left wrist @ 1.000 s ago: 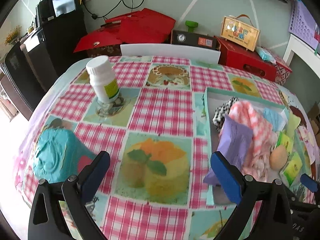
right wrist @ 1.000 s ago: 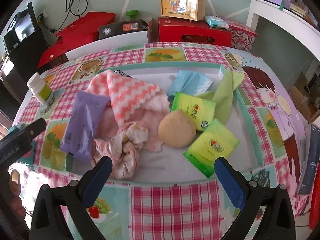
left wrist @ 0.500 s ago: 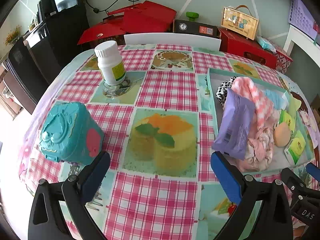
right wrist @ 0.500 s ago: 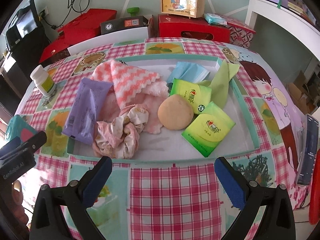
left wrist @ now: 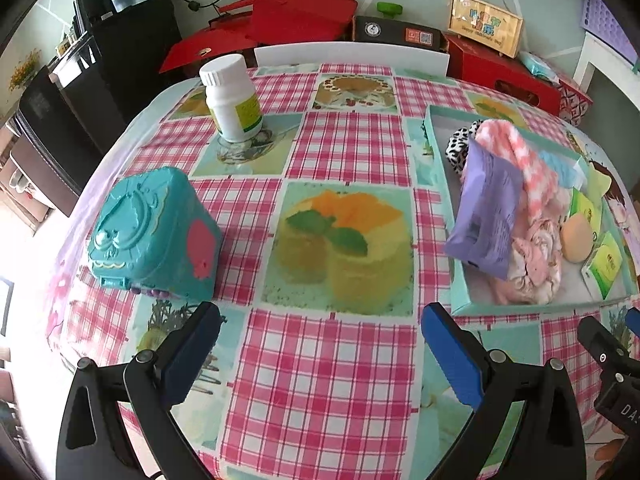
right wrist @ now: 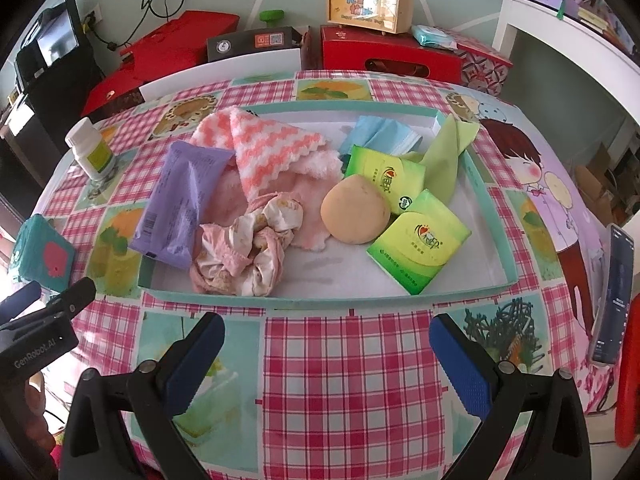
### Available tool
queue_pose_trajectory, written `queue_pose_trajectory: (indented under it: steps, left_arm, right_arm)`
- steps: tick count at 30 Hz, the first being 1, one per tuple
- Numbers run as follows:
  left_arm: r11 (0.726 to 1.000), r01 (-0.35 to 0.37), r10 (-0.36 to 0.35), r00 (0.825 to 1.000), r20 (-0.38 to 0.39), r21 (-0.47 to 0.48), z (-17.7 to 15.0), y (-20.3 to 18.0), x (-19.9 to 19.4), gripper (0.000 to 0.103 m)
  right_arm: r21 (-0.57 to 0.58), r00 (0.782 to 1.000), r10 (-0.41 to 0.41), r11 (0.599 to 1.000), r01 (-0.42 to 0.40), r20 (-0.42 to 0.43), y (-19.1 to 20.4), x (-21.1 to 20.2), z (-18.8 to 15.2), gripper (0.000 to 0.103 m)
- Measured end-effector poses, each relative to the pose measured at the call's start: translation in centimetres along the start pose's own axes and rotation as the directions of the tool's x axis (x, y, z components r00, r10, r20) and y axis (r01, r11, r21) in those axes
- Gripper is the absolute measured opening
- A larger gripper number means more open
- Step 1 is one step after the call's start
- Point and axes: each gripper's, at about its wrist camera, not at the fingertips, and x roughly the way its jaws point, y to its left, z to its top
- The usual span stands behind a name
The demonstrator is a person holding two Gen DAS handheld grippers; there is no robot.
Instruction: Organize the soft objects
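- Our right gripper (right wrist: 326,356), jaws wide apart and empty, hovers just short of the teal tray's (right wrist: 304,303) near rim.
- Our left gripper (left wrist: 318,344), likewise spread, sits left of the tray.
- Inside, the soft objects crowd together: crumpled pink cloth (right wrist: 244,252) nearest, ahead-left of the right jaws.
- Purple pack (right wrist: 182,200) lies lengthwise, near-to-far, on the tray's left edge.

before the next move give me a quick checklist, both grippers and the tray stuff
1. Left gripper open and holding nothing: ok.
2. Right gripper open and holding nothing: ok.
3. Both grippers clear of the tray: ok, they hang above the tablecloth in front of it.
4. Purple pack fully inside the tray: not ok, it leans over the left rim.
5. Crumpled pink cloth reachable: ok, it lies nearest the front rim.
6. Anything hidden under the pink-white towel: cannot tell.
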Motion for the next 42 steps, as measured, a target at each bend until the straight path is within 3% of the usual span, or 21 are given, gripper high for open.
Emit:
queue_pose_trajectory:
  steps: [42]
  left_arm:
    - [1.0,-0.008,0.009,0.996,-0.084,0.016,-1.0,0.1,1.1,0.1]
  right_arm:
    - [-0.023,0.999,-0.005,1.0,0.004,-0.033,0.2,0.8,-0.9,0.103]
